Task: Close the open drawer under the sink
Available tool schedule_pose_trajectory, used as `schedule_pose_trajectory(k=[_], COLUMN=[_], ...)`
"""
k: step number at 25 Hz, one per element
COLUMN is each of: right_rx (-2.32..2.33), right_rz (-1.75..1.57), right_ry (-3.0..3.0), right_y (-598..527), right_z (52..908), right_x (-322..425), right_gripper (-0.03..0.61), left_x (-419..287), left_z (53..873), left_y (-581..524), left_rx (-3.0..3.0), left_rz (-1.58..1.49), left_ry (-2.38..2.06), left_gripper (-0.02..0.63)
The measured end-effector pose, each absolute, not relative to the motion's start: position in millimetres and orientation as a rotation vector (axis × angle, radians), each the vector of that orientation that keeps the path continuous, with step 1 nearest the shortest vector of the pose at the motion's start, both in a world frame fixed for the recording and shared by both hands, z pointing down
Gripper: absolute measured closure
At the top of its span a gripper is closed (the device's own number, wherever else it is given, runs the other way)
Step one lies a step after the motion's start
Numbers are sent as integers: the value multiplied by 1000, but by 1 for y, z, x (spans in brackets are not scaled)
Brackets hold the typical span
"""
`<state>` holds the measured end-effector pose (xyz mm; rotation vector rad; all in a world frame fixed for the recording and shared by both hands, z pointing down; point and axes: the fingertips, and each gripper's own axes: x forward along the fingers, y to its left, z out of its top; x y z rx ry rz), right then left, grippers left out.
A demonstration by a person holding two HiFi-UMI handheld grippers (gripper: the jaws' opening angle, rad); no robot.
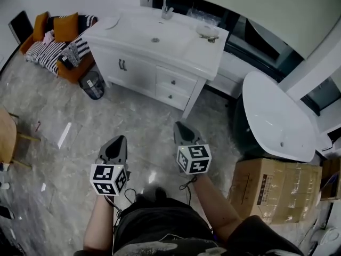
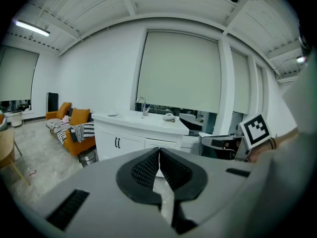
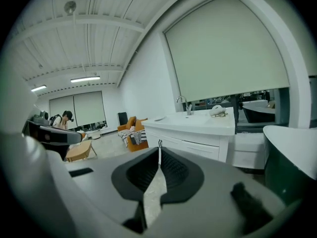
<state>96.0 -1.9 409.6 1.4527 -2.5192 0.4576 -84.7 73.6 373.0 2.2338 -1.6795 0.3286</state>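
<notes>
left tool (image 1: 122, 139) clenched, empty | right tool (image 1: 178, 126) clenched, empty | vanity drawers (image 1: 174, 82) flush

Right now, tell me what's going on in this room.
A person stands on the tiled floor, well short of the white sink cabinet, with a claw in each hand. The left claw and right claw are both shut and empty, and both point toward the cabinet. Neither touches it. From here, its two drawers look close to flush.
</notes>
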Motion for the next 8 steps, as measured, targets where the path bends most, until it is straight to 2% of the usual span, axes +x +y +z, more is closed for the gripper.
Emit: schedule_pose_trajectory(k=[8], right_rx=[1384], right_rz=[442], right_ry=[-2538], right_y=[34], right_z=[410], right_x=[76], right_gripper=[546], left_x=[-92], left_z=[369], left_y=[106], left_rx=[2226], left_rz=[302], left_ry=[-1682], left_gripper=[598])
